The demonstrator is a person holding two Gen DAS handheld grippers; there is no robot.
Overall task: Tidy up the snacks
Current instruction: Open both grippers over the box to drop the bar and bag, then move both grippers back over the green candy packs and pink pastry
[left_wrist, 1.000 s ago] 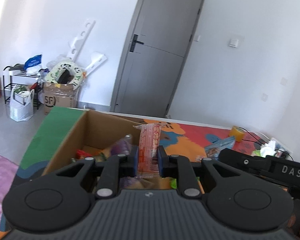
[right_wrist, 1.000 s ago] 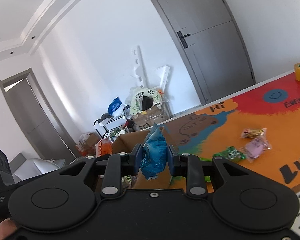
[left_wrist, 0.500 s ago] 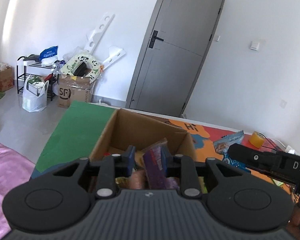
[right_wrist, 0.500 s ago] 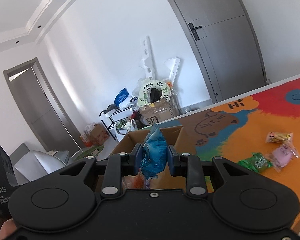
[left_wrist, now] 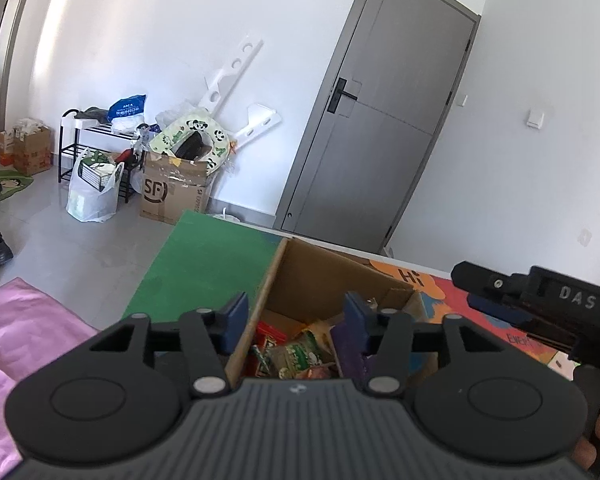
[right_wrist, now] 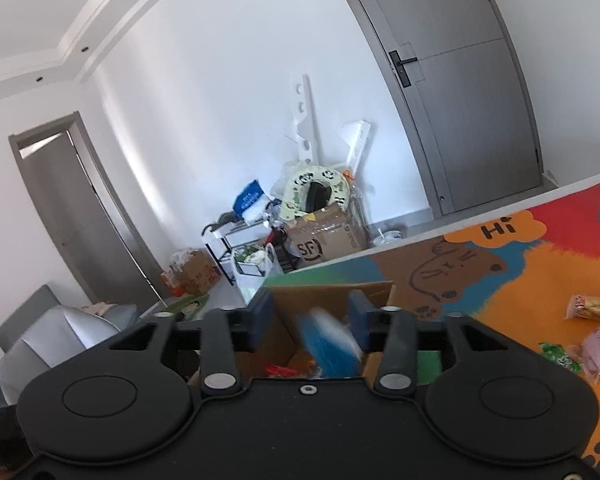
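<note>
The letters "DAS" are being displayed in white on the black housing of the right gripper point(left_wrist: 540, 308), which is being seen at 3 o'clock in the left wrist view. "SF" and "SF EXPRESS" are being shown in black print on a worn brown carton point(left_wrist: 176, 192) standing on the floor at 10 o'clock. "Hi" is being read on the colourful printed mat point(right_wrist: 540, 256), beside a line drawing of an animal; further lettering at its right edge is being cut off and cannot be read.

The open cardboard box point(left_wrist: 324, 280), of plain corrugated board with a raised flap, is being held in view directly ahead of both grippers on the mat. Crinkled foil and plastic snack packets point(left_wrist: 296, 352) in red, green and purple are being seen piled inside it; their print is too small to read.

The left gripper point(left_wrist: 296, 316) is being held over the box with its jaws spread wide and nothing between them. The right gripper point(right_wrist: 310, 316) is likewise being held with its jaws parted; a blue packet point(right_wrist: 330, 344), blurred, is being seen loose between them, over the box opening.

Three more wrapped snacks point(right_wrist: 592, 340), gold, pink and green, are lying on the mat at 3 o'clock in the right wrist view.
</note>
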